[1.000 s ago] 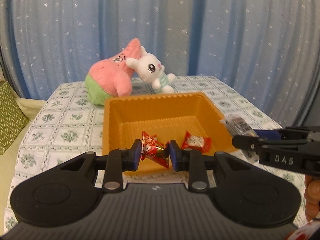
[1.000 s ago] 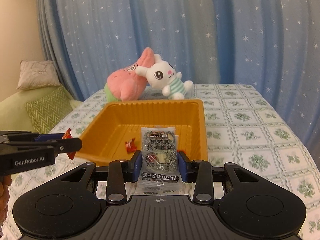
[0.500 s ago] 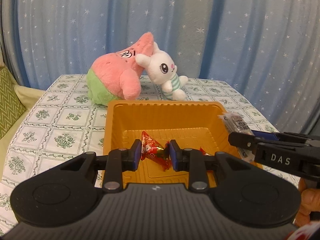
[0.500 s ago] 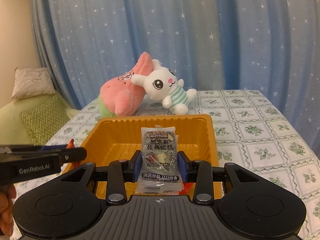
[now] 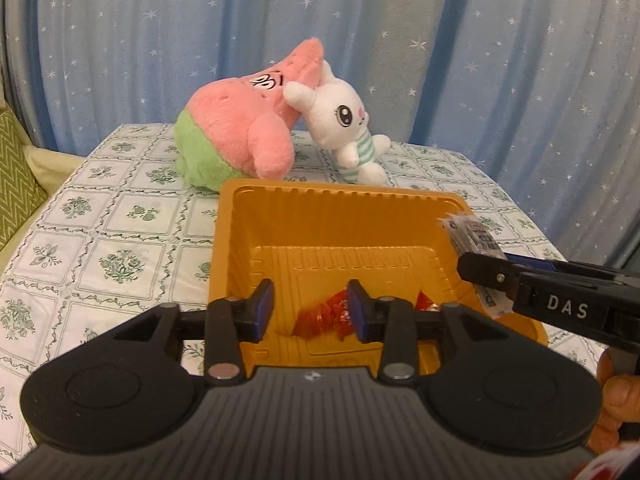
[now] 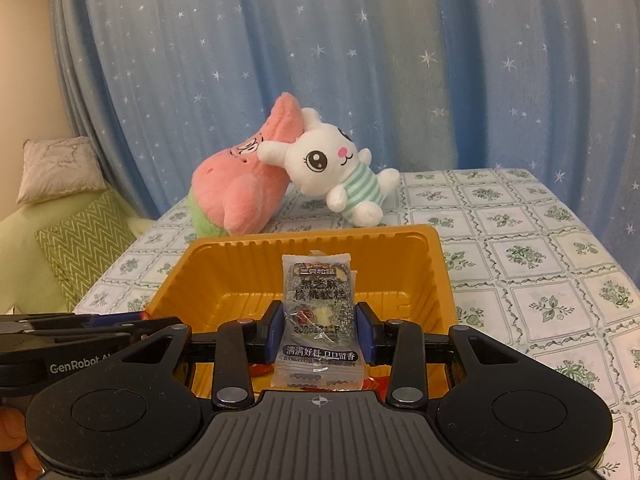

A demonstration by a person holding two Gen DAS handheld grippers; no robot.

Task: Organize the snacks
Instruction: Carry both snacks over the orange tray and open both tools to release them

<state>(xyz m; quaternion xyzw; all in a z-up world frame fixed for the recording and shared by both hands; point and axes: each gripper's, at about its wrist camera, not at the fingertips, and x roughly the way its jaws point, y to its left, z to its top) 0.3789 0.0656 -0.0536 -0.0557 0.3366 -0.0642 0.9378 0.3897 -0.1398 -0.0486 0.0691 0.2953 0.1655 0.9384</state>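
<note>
Fingers of the left gripper just spread apart, red candy loose between them, dropping or already lying in the orange tray. Right gripper clamped on the clear sesame-cake packet, held upright over the tray's near end. Risks from here: packet released too close to the near rim and tipping out onto the tablecloth; slippery film sliding early from the pads (grip only at mid-body); two grippers crowding one tray and knocking together; candy wrapper snagging on the right-hand pad while withdrawing.
</note>
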